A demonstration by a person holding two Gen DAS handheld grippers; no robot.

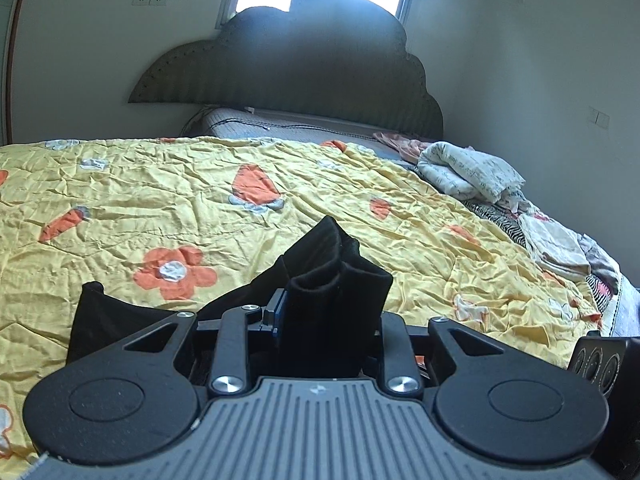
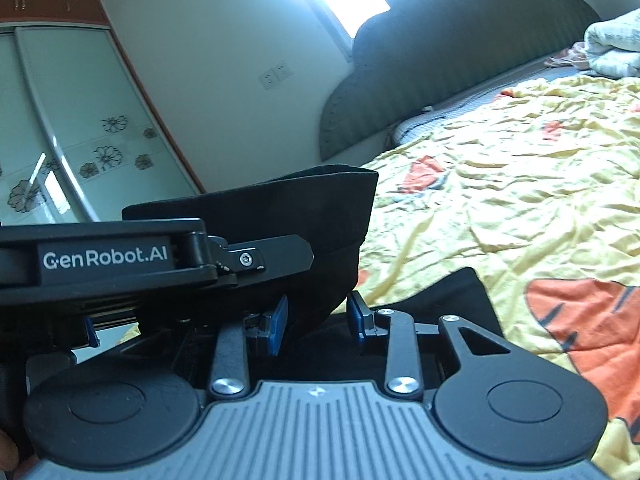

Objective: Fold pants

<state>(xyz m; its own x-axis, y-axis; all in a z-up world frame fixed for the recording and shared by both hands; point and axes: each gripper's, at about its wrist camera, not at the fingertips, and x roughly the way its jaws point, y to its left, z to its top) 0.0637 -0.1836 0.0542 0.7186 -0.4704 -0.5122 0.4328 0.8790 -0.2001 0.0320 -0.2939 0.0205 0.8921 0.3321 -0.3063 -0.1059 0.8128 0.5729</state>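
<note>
The pants (image 1: 332,264) are black and bunched. In the left wrist view my left gripper (image 1: 320,308) is shut on a thick fold of them, which sticks up between the blue pads (image 1: 278,308); more black cloth trails to the left on the bed. In the right wrist view my right gripper (image 2: 318,320) holds another part of the pants (image 2: 296,216) between its blue pads (image 2: 280,318), with cloth rising above and lying beneath. The left gripper's body (image 2: 104,258) sits just left of it, very close.
The bed has a yellow quilt (image 1: 280,184) with orange flowers and carrots. Folded and loose laundry (image 1: 472,172) is piled along its right side. A dark cloud-shaped headboard (image 1: 288,56) stands at the back. A wardrobe (image 2: 60,120) with glass doors stands at the left.
</note>
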